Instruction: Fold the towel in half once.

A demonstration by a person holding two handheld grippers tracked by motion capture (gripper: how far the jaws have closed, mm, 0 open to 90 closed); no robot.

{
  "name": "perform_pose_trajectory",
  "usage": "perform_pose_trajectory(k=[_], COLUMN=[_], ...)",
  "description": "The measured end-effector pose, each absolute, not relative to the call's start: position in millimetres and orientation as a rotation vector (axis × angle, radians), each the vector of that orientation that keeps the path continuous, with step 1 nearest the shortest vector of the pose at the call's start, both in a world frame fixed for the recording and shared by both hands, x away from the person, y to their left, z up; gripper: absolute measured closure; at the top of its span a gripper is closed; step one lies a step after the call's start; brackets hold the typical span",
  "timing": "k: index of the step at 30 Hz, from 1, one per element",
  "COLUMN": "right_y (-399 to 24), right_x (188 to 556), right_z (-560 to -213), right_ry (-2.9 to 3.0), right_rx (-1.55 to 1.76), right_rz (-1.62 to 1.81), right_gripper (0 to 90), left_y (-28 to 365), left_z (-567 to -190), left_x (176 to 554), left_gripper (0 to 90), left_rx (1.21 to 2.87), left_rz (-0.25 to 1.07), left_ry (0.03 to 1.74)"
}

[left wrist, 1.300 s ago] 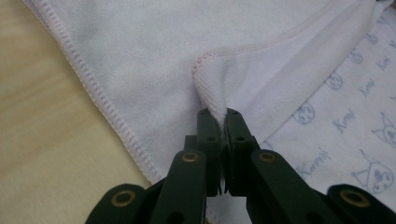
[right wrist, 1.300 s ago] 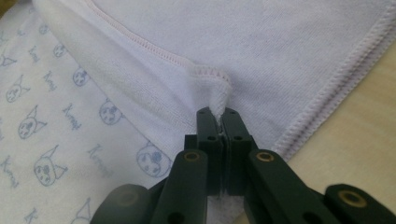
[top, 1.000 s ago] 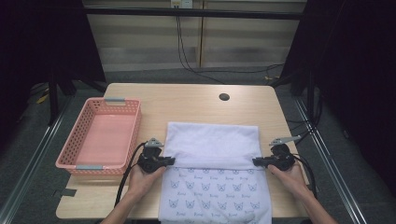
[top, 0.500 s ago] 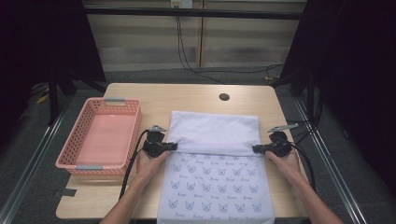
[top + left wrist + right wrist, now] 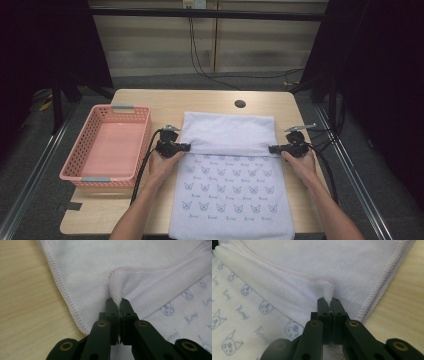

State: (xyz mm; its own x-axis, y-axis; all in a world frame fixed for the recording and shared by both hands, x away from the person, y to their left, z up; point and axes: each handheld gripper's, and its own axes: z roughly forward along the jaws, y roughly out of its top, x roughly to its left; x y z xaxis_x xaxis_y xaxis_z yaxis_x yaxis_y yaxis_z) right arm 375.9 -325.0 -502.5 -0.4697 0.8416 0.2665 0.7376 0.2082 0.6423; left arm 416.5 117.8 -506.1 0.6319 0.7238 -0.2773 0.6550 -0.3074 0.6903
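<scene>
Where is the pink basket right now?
In the high view the pink basket stands on the left part of the table, just left of the left gripper and the towel.

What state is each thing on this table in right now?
Towel: partly folded, plain side lying over the printed side.
Left hand-held gripper: shut on a towel corner.
Right hand-held gripper: shut on the other corner.
Pink basket: upright, empty.
</scene>
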Motion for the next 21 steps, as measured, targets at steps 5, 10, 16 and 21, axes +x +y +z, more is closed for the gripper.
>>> perform_pose_trajectory(k=[5,10,16,21], right_y=[-327,-327,-329,-330], right_x=[390,399,406,406], right_z=[-504,-505,-508,-510], right_ry=[2.299,2.275,2.231,2.196], right_rx=[1.554,1.565,1.588,1.609], right_rz=[1.119,1.131,1.162,1.189], right_gripper=[88.7,88.7,88.7,88.6], left_y=[116,114,114,113], left_z=[-505,-505,-506,-502], left_x=[428,434,443,442], left_gripper=[87.5,87.5,87.5,87.4], left_rx=[2.050,2.060,2.042,2.055], left_rz=[0.115,0.133,0.128,0.101], left_ry=[1.086,1.081,1.097,1.124])
